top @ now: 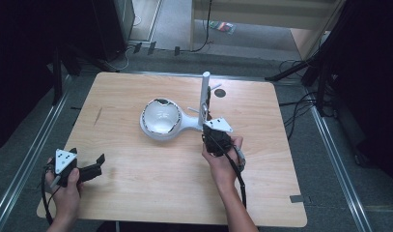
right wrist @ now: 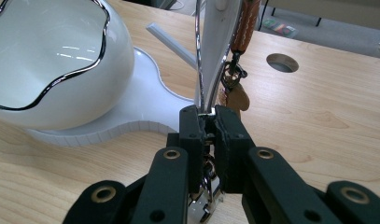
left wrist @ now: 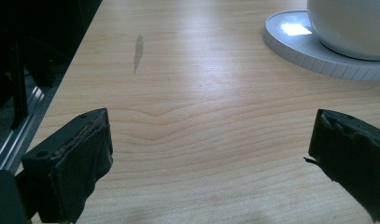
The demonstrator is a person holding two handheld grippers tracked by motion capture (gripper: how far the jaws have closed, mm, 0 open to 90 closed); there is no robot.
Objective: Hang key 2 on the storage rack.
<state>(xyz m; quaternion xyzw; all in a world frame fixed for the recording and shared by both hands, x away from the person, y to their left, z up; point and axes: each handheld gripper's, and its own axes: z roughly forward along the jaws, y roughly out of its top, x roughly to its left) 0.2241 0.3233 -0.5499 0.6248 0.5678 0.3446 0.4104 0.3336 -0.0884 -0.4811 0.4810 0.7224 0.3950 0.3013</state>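
Observation:
A white stand has a glossy bowl [top: 159, 116] [right wrist: 52, 60] on a flat base [top: 184, 126] [right wrist: 145, 93] and an upright post [top: 204, 96] [right wrist: 220, 37] with side pegs [right wrist: 171, 42]. A brown stitched leather strap [right wrist: 246, 28] with a metal clasp [right wrist: 234, 72] and a brown tag [right wrist: 236, 98] hangs at the post. My right gripper [top: 209, 129] [right wrist: 211, 116] stands at the foot of the post, shut on a thin silver ring [right wrist: 198, 70] of this keychain that rises along the post. My left gripper [top: 88, 157] [left wrist: 211, 135] rests open at the front left, nothing between its jaws.
The wooden table [top: 136, 193] has a round cable hole [top: 219, 92] [right wrist: 282, 62] behind the post and a grey smear [left wrist: 138, 51] at the left. The stand's base rim [left wrist: 309, 51] lies far ahead of my left gripper. Dark stands and cables line the floor around the table.

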